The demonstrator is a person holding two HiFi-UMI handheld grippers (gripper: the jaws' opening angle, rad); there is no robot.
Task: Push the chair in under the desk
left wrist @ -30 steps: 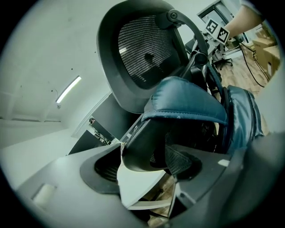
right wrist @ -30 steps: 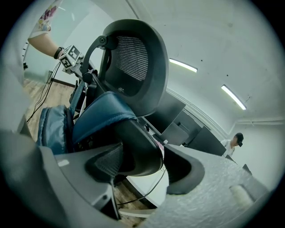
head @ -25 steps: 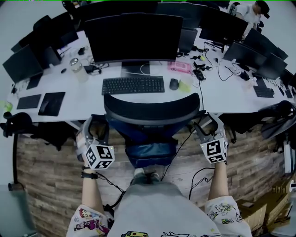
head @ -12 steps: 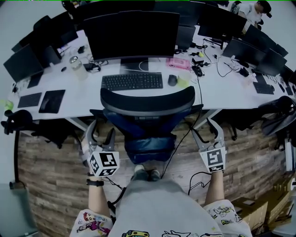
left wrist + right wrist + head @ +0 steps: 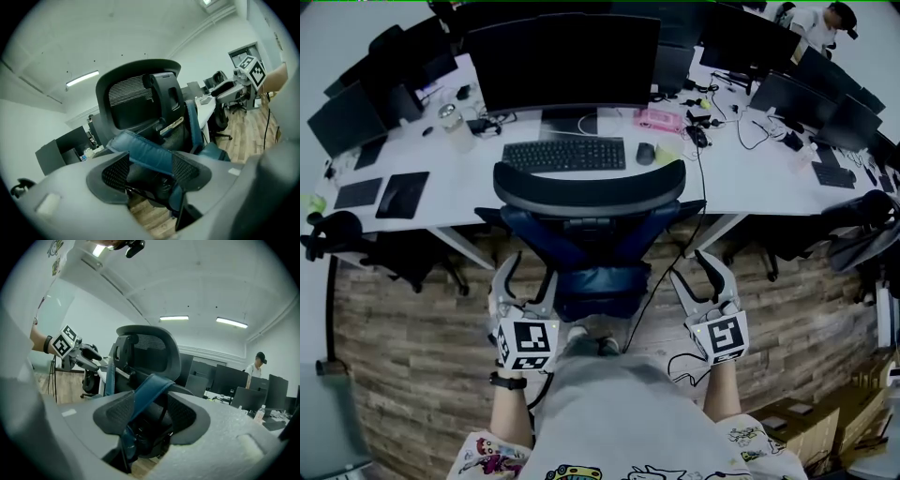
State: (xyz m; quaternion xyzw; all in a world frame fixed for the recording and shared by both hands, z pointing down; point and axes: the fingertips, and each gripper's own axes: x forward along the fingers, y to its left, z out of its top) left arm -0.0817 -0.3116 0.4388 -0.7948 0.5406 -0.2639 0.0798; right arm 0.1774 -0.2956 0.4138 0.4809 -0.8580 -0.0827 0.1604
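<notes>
The office chair (image 5: 589, 192), with a black curved back and blue seat, stands pushed up against the white desk (image 5: 741, 183). My left gripper (image 5: 528, 277) hangs behind its left side and my right gripper (image 5: 698, 274) behind its right. Both sit a little back from the chair, touching nothing. Their jaws are closing, with only air between the pads. In the left gripper view the chair (image 5: 140, 93) rises beyond the left gripper (image 5: 151, 169), and the right gripper (image 5: 248, 70) shows far right. In the right gripper view the chair (image 5: 147, 355) stands beyond the right gripper (image 5: 150, 411).
On the desk are a large monitor (image 5: 564, 58), keyboard (image 5: 564, 154), mouse (image 5: 645, 153) and a pink item (image 5: 658, 119). A cable (image 5: 652, 295) trails down to the wooden floor (image 5: 412, 328). Other black chairs (image 5: 342, 246) stand left and right; a person (image 5: 814, 23) sits far back right.
Both grippers have come off the chair's sides, drawn back toward me and moved closer together. The chair now sits farther in under the desk. Both pairs of jaws have narrowed slightly.
</notes>
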